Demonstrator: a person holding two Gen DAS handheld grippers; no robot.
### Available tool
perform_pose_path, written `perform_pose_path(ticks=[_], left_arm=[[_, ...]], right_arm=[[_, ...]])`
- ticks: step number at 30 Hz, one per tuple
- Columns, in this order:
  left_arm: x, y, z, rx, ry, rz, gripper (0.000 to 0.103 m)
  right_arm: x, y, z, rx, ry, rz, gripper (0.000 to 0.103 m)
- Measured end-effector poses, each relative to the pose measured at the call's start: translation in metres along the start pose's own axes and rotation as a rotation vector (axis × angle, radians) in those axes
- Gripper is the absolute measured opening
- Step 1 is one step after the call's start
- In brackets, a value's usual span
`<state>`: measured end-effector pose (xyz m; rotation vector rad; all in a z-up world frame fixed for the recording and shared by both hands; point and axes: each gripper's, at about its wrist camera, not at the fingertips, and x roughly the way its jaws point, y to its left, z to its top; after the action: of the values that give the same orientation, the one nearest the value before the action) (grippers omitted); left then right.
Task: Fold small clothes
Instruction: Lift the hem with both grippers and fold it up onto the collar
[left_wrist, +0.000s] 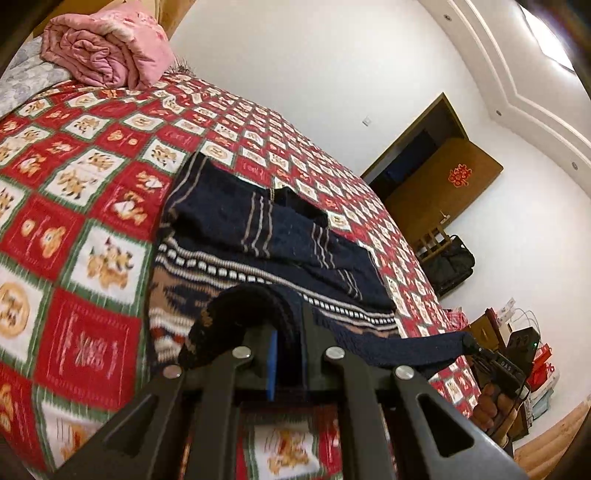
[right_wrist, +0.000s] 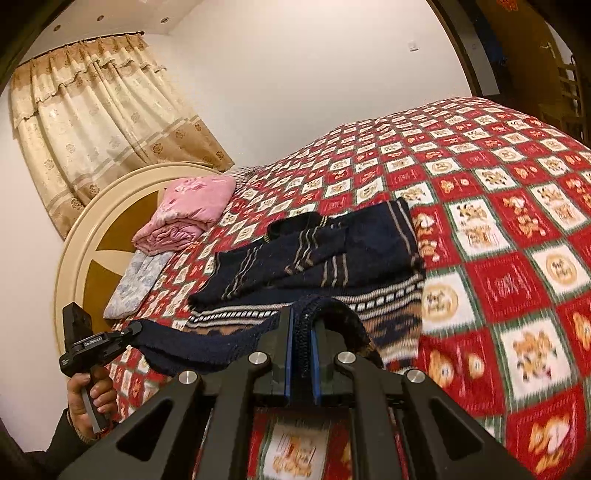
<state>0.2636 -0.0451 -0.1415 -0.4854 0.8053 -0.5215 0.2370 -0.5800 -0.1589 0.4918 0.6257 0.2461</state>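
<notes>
A navy knitted sweater (left_wrist: 266, 236) with tan stripes and a patterned band lies on the bed, sleeves folded across its body; it also shows in the right wrist view (right_wrist: 332, 251). My left gripper (left_wrist: 290, 332) is shut on one corner of the sweater's bottom hem. My right gripper (right_wrist: 303, 339) is shut on the other corner. The hem (left_wrist: 406, 347) is lifted and stretched between them above the bed. The right gripper shows in the left view (left_wrist: 476, 349), and the left gripper in the right view (right_wrist: 131, 328).
The bed has a red, white and green checked cover (left_wrist: 92, 177). A folded pink quilt (right_wrist: 184, 218) and a pale pillow (right_wrist: 136, 280) lie by the round headboard (right_wrist: 96, 236). A doorway, chair and bags (left_wrist: 450, 262) stand beyond the bed.
</notes>
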Motion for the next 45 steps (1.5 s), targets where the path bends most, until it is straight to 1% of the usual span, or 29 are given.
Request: perform_pose_path(ticks=[6,11,15,24,31,36,40,42,43,45], left_arm=[[0.027,0.003,0.030,-0.034,0.014,-0.009,0.010],[0.048,0.000,0.057,-0.028,0.013,-0.004,0.010],[0.069,0.000,0.073,-0.029,0.023,0.008,0.010],[0.108,0.016,0.102,-0.073,0.050,0.029,0.009],[0.135,0.029,0.121,-0.104,0.068,0.043,0.009],[0.161,0.042,0.133,-0.142,0.091,0.062,0.009],[0.177,0.048,0.141,-0.147,0.104,0.077,0.010],[0.183,0.051,0.143,-0.150,0.103,0.091,0.011],[0.187,0.053,0.144,-0.154,0.099,0.102,0.013],[0.191,0.057,0.146,-0.166,0.092,0.113,0.015]], right_arm=[[0.029,-0.006,0.032,-0.006,0.000,-0.024,0.007],[0.056,-0.012,0.058,-0.005,-0.003,-0.044,0.007],[0.081,-0.017,0.072,-0.004,0.011,-0.054,0.007],[0.133,-0.040,0.098,0.032,0.050,-0.083,0.007],[0.175,-0.052,0.122,0.022,0.082,-0.113,0.007],[0.209,-0.066,0.134,0.056,0.118,-0.119,0.007],[0.235,-0.078,0.139,0.073,0.141,-0.133,0.008],[0.250,-0.088,0.141,0.097,0.154,-0.121,0.008],[0.255,-0.093,0.142,0.117,0.150,-0.123,0.008],[0.267,-0.101,0.146,0.132,0.140,-0.148,0.010]])
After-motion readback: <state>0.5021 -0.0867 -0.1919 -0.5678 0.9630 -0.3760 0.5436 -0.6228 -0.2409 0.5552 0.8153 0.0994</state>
